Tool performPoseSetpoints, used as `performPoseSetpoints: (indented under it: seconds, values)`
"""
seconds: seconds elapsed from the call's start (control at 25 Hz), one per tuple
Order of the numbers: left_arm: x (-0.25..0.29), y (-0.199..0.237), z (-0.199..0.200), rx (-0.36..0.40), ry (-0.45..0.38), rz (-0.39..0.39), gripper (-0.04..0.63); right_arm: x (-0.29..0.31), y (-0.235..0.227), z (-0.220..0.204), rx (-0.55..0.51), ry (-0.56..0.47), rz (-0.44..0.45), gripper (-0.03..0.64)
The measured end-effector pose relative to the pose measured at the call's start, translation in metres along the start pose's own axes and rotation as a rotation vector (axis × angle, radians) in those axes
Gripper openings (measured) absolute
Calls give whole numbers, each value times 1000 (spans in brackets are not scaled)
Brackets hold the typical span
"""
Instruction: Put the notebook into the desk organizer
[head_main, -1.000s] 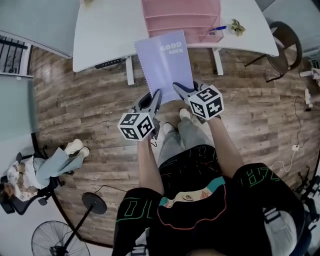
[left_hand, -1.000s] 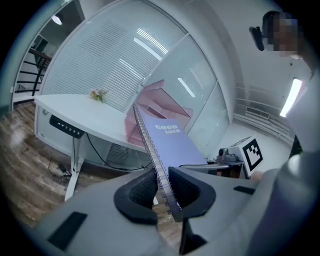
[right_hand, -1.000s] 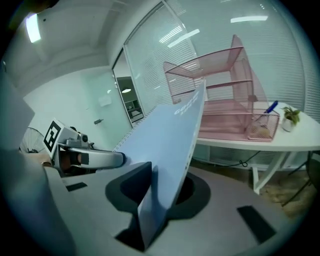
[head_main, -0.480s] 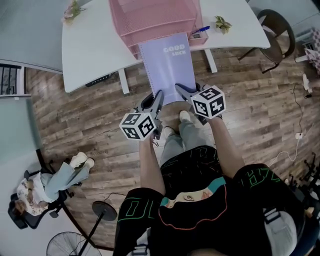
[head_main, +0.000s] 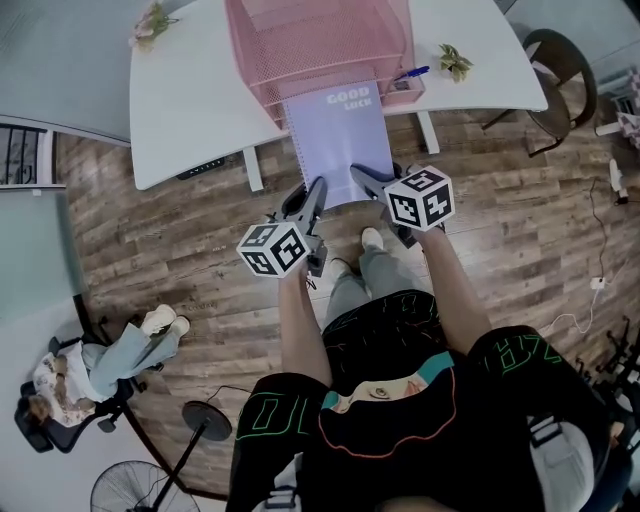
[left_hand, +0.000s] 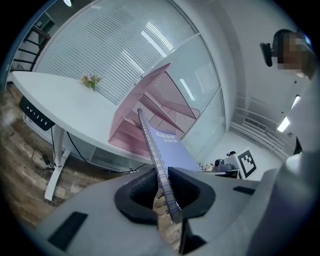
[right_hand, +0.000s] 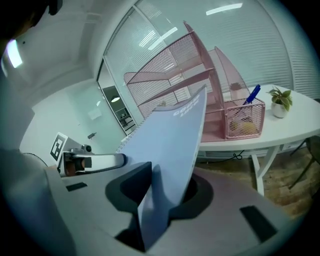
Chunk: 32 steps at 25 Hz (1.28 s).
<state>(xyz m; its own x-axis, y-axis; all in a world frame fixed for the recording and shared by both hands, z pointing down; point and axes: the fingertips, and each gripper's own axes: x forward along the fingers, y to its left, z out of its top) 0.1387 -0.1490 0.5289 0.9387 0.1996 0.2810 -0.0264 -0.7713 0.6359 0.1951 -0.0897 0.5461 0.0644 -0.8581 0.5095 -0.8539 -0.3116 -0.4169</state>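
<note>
A lilac spiral notebook (head_main: 338, 142) is held out flat in front of me, its far edge reaching the front of the pink mesh desk organizer (head_main: 318, 45) on the white desk (head_main: 190, 95). My left gripper (head_main: 314, 196) is shut on its near left corner at the wire spiral (left_hand: 159, 165). On the near right corner my right gripper (head_main: 364, 182) is shut too. In the right gripper view the notebook's cover (right_hand: 172, 145) rises from the jaws toward the organizer's shelves (right_hand: 175, 75).
A blue pen (head_main: 412, 72) stands in the organizer's small mesh cup, with a small potted plant (head_main: 456, 62) to its right and dried flowers (head_main: 152, 20) at the desk's left. A dark chair (head_main: 560, 85) sits at the right. Wood floor lies under me; a person sits at the lower left (head_main: 90, 350).
Both grippers have carried the notebook forward; its far edge, which hung before the desk's edge, now meets the organizer's front. More of the organizer is in view.
</note>
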Motion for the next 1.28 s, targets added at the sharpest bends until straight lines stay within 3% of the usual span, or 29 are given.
performPoseSetpoints:
  seconds: [0.44, 1.0, 1.08, 1.12, 1.16, 1.28]
  values:
    - [19, 13, 31, -59, -42, 14, 60, 15, -14, 35, 17, -27, 38, 109]
    - [46, 29, 70, -99, -32, 26, 71, 33, -33, 78, 38, -15, 31, 134]
    - [48, 32, 74, -108, -37, 21, 71, 36, -34, 83, 60, -11, 31, 149]
    - [49, 33, 76, -117, -43, 14, 72, 37, -34, 85, 68, -6, 39, 188]
    - [50, 33, 78, -128, -51, 7, 77, 38, -33, 86, 70, 3, 49, 272]
    - [54, 35, 81, -136, -62, 6, 78, 34, -36, 86, 36, 35, 41, 284]
